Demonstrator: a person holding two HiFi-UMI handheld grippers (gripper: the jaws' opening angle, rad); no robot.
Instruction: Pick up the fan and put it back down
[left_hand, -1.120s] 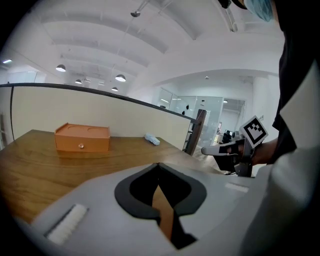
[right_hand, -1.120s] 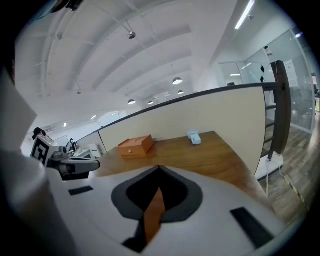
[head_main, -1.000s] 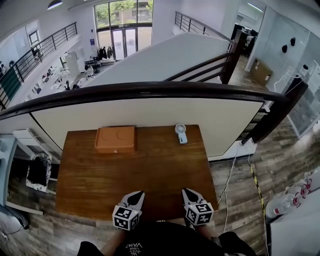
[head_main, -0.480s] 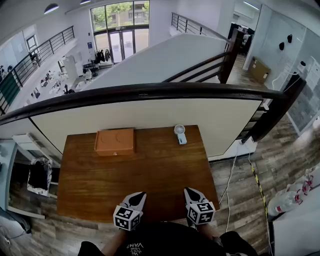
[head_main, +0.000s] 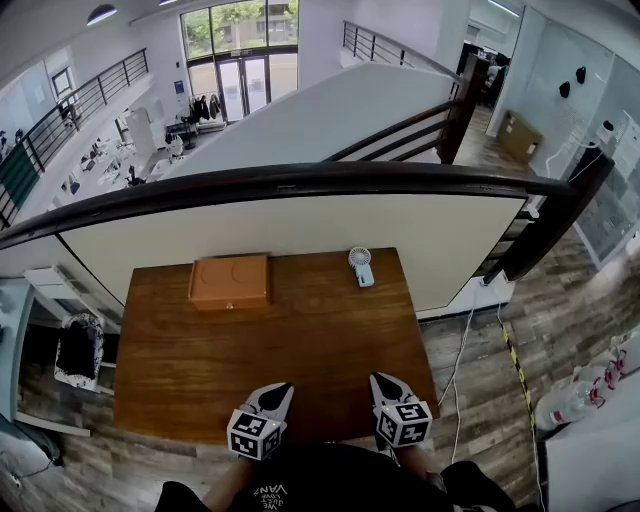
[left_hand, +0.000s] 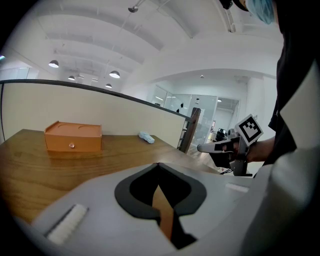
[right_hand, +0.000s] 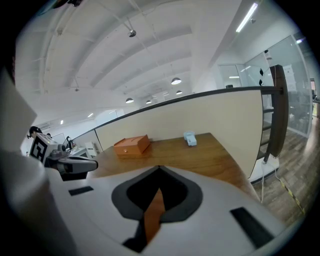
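Observation:
A small white hand fan (head_main: 361, 267) lies flat near the far edge of the wooden table (head_main: 300, 340), right of its middle. It shows small and pale in the left gripper view as the fan (left_hand: 146, 137) and in the right gripper view as the fan (right_hand: 190, 138). My left gripper (head_main: 277, 390) and right gripper (head_main: 380, 381) hover side by side over the table's near edge, far from the fan. Both are shut with nothing between the jaws.
An orange box (head_main: 230, 281) with a small knob stands at the far edge, left of the fan. A cream wall with a dark handrail (head_main: 300, 180) runs behind the table. Wooden floor and a cable (head_main: 462, 340) lie to the right.

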